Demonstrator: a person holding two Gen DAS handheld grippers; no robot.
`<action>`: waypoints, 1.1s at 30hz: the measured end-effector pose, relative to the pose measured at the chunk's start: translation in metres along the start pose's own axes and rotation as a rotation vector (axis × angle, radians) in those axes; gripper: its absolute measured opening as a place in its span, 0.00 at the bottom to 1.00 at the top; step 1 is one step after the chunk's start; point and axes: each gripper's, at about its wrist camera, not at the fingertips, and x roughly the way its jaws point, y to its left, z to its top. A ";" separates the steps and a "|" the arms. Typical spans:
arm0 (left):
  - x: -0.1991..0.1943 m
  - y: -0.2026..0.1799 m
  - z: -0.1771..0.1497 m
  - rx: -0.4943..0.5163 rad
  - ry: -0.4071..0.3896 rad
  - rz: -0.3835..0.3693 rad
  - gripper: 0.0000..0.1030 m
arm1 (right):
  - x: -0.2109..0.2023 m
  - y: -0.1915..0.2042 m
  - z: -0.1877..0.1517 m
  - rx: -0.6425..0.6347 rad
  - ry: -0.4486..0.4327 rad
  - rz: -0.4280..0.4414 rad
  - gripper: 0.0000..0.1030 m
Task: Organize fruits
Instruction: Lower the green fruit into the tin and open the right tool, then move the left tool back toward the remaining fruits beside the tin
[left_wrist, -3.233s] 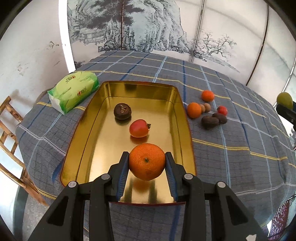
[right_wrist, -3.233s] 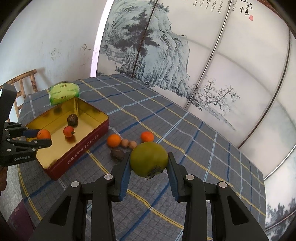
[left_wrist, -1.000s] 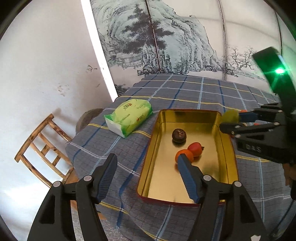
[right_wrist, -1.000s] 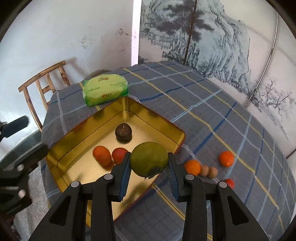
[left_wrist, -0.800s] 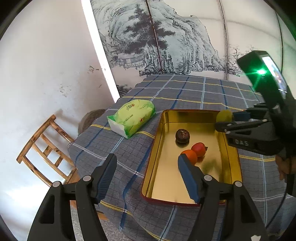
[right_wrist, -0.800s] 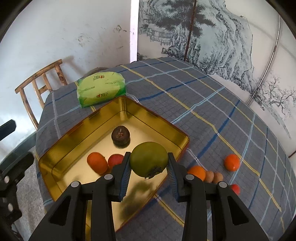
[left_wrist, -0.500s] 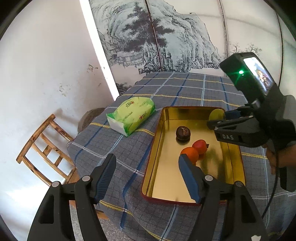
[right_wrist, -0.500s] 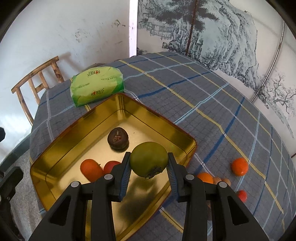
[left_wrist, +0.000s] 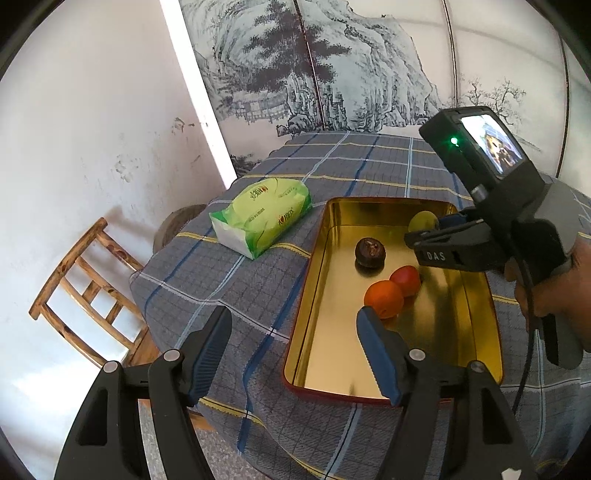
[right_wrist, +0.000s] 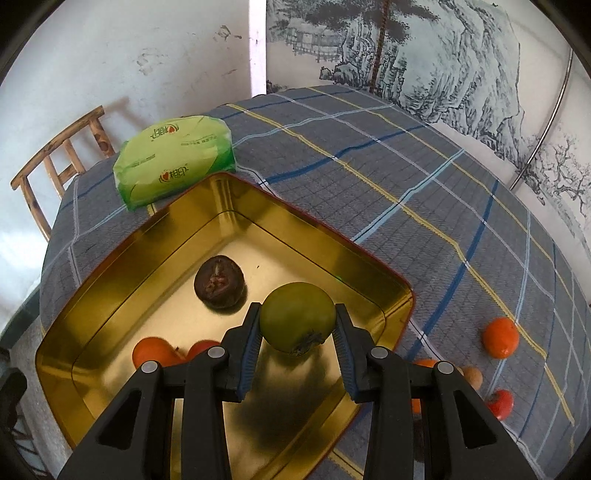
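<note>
A green fruit (right_wrist: 297, 315), clamped in the right hand-held gripper (right_wrist: 297, 334), hangs over the gold tin's (right_wrist: 110, 254) bare far corner; only the right view shows loose fruit (right_wrist: 500, 338) on the worktop (right_wrist: 406, 177), while the left hand-held gripper (left_wrist: 293, 345) gapes empty, tilted down beside the tin

From my right camera, the orange (right_wrist: 153, 350) and red fruit (right_wrist: 201, 349) sit half hidden behind the gripper; the small tan thing (right_wrist: 472, 376) is possibly a nut.
</note>
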 end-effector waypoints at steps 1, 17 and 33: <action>0.001 0.000 -0.001 -0.001 0.002 -0.001 0.65 | 0.002 0.000 0.001 0.003 0.001 0.004 0.38; 0.000 -0.003 -0.007 0.003 0.027 -0.010 0.65 | -0.068 -0.045 -0.016 0.110 -0.274 0.015 0.43; -0.043 -0.118 0.025 0.333 -0.058 -0.345 0.66 | -0.134 -0.219 -0.259 0.342 -0.113 -0.371 0.59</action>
